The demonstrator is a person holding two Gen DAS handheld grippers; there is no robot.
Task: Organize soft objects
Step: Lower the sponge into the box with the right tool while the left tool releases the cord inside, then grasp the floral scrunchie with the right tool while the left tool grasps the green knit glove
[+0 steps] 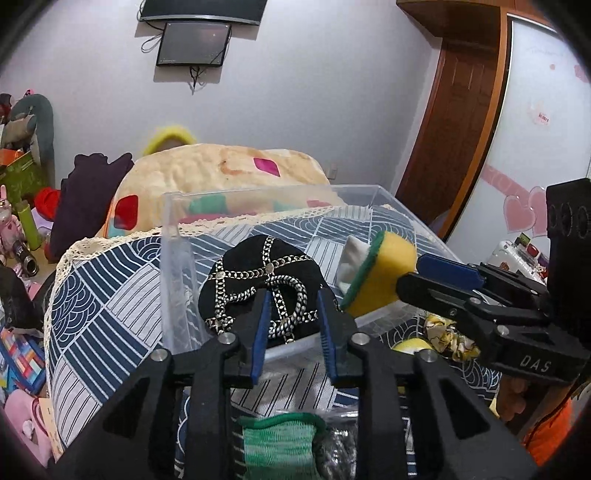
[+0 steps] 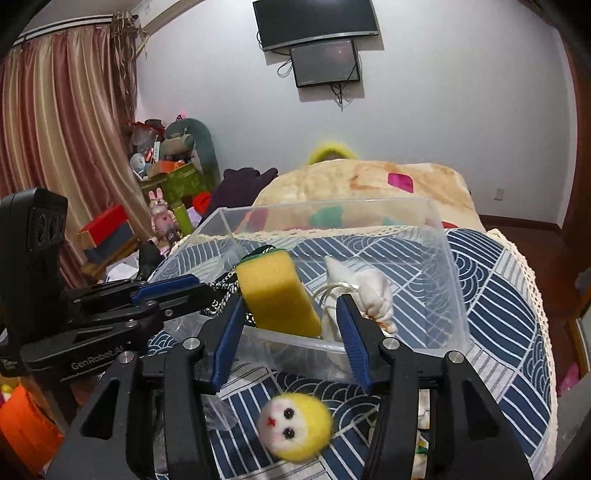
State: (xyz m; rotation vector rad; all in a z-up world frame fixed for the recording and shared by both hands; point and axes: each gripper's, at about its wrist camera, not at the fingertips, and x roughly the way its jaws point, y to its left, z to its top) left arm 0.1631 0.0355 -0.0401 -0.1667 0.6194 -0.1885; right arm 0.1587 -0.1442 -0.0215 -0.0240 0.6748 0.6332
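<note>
Item in hand: a yellow sponge [image 2: 276, 291] with a green scouring face, sitting tilted at the near wall of the clear plastic bin [image 2: 448, 258] — it is lying between the blue pads of the right gripper [image 2: 291, 341], whose jaws are standing apart and not pressing it. Beside it, inside the bin, a white stuffed piece [image 2: 373, 295] is leaning. The black beret [image 1: 258, 280], trimmed with silver chain, is resting in the bin's left part, just ahead of the left gripper [image 1: 293, 339], whose jaws are likewise parted with nothing clamped. Judged step: both items are being released into the bin; the deposit looks all but finished. Next move, as a judgement: each gripper is needing to back clear without dragging chain or sponge over the rim, then reach for what is still lying outside — the yellow felt doll head [image 2: 295, 424] near the right gripper, the green knitted cloth [image 1: 280, 439] under the left one, a yellow patterned scrunchie [image 1: 448, 334]. Surface: a cushion or covered stand in a blue-and-white wave-pattern cover [image 1: 110, 280] with lace edging is bearing the bin. Room: a cream blanket [image 1: 207, 170] is heaped behind; two dark screens [image 2: 317, 22] are hanging on the pale wall; striped curtains [image 2: 62, 129] and cluttered toys are filling the side.
</note>
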